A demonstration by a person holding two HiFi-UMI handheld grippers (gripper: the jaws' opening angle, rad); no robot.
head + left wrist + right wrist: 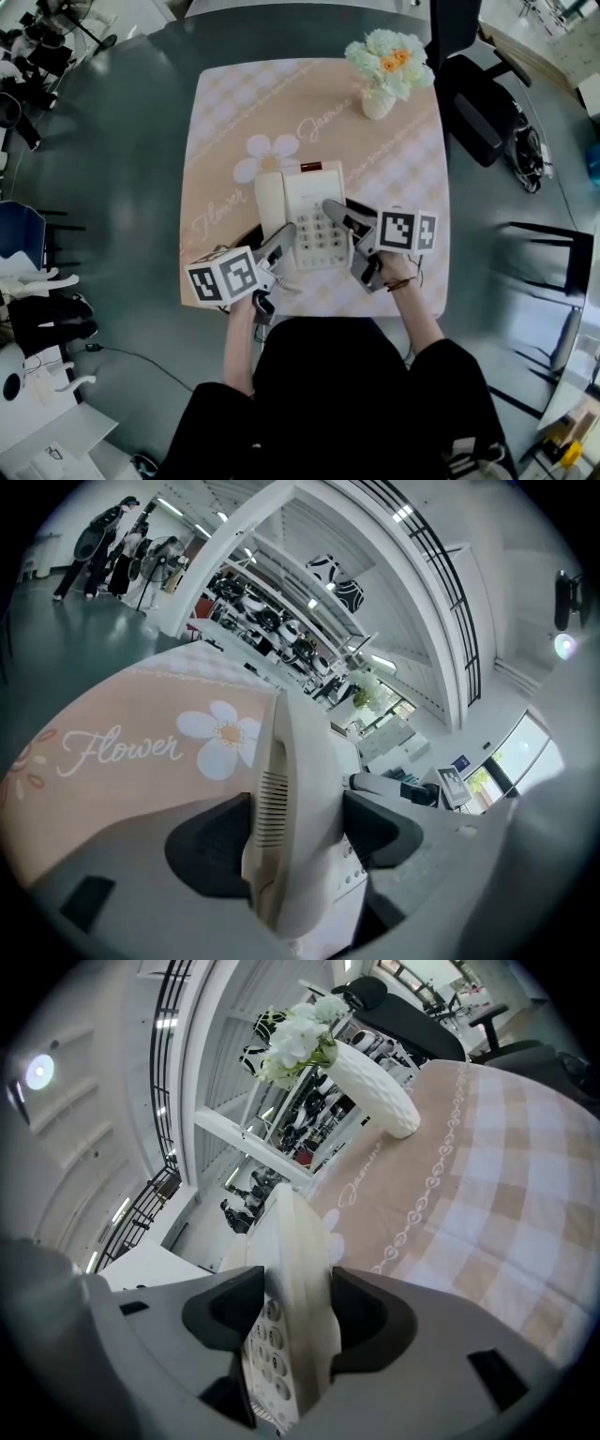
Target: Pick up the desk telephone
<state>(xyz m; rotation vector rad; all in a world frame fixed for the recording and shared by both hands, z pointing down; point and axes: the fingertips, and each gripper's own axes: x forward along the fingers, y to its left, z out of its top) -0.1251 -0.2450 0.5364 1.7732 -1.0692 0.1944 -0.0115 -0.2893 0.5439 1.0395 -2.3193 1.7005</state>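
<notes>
The cream desk telephone, handset on its left and keypad on its right, is over the near part of the peach tablecloth. My left gripper is shut on its left edge. In the left gripper view the dark pads press both faces of the telephone, with the left gripper around the handset side. My right gripper is shut on the right edge. In the right gripper view the telephone stands edge-on between the pads of the right gripper, its keys showing below.
A white vase of flowers stands at the cloth's far right corner, and the vase shows beyond the phone in the right gripper view. A black office chair is at the far right, a dark chair frame at the right, a blue chair at the left.
</notes>
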